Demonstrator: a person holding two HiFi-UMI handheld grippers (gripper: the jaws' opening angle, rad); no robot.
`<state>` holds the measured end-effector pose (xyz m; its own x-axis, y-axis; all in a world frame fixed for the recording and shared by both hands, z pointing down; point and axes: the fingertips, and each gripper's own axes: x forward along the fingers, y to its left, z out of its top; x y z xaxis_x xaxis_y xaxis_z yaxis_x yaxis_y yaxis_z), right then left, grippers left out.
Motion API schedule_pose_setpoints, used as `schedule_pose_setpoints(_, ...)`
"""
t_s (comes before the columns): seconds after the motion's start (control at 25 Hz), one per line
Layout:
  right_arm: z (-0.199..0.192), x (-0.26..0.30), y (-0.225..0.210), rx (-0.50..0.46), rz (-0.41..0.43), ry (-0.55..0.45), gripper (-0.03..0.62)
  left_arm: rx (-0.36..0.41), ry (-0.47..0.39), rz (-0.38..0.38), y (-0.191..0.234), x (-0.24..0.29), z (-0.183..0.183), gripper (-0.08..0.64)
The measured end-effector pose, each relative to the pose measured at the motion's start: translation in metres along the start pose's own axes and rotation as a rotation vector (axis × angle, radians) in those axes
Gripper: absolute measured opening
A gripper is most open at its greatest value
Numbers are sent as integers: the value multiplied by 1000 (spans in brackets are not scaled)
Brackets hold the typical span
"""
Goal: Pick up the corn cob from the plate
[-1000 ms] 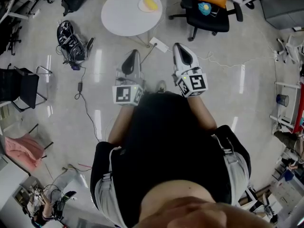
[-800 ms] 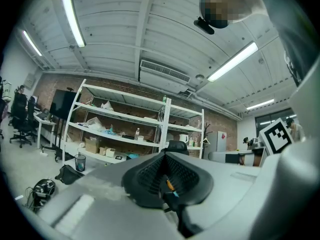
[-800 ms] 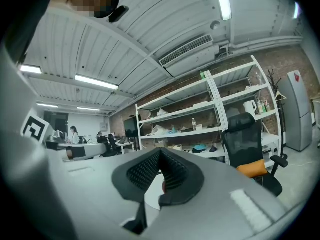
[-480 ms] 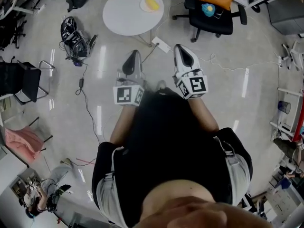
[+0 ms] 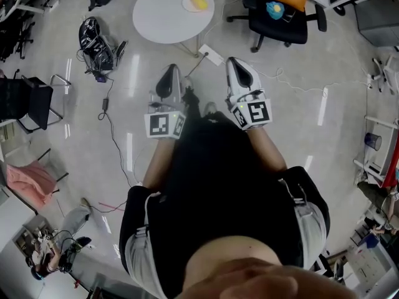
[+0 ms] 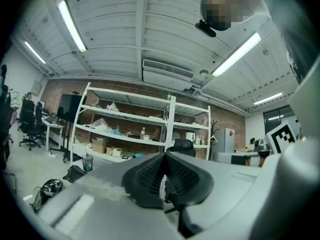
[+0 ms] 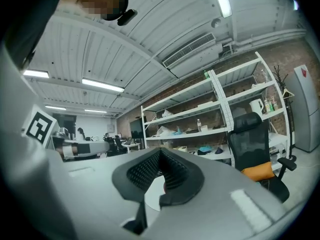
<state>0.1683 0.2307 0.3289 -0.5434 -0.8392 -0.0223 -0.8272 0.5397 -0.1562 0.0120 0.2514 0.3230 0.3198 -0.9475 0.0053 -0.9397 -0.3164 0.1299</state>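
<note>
The yellow corn cob point(image 5: 198, 0) lies on a small white plate point(image 5: 187, 5) at the far right part of a round white table point(image 5: 163, 18), at the top of the head view. Both grippers are held level in front of the person, over the floor and well short of the table. My left gripper point(image 5: 170, 68) is shut with nothing in it; its dark pads point(image 6: 150, 176) meet at the tip. My right gripper point(image 5: 236, 62) is shut and empty too, pads point(image 7: 172, 171) together. A sliver of the white table point(image 7: 151, 194) shows below the right jaws.
A black office chair with an orange cushion point(image 5: 278, 5) stands right of the table. A power strip point(image 5: 210, 55) and cables lie on the floor before the table. A dark bag point(image 5: 93, 39) and another black chair point(image 5: 25, 108) are at the left. White shelving point(image 6: 127, 129) lines the far wall.
The table and plate have slid slightly upward in the head view. A dark shoe now shows between the grippers. Both grippers stay shut and hold nearly the same place.
</note>
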Motion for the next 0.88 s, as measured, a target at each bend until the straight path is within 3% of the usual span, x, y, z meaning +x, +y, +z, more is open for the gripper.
schedule_pose_setpoints(0.36, -2, 36, -18, -7, -31, 5, 8, -16, -8, -33, 16, 46, -5, 2)
schedule_pose_setpoints(0.88, -14, 143, -48, -3, -97, 78, 8, -38, 21, -102, 82, 140, -5, 2)
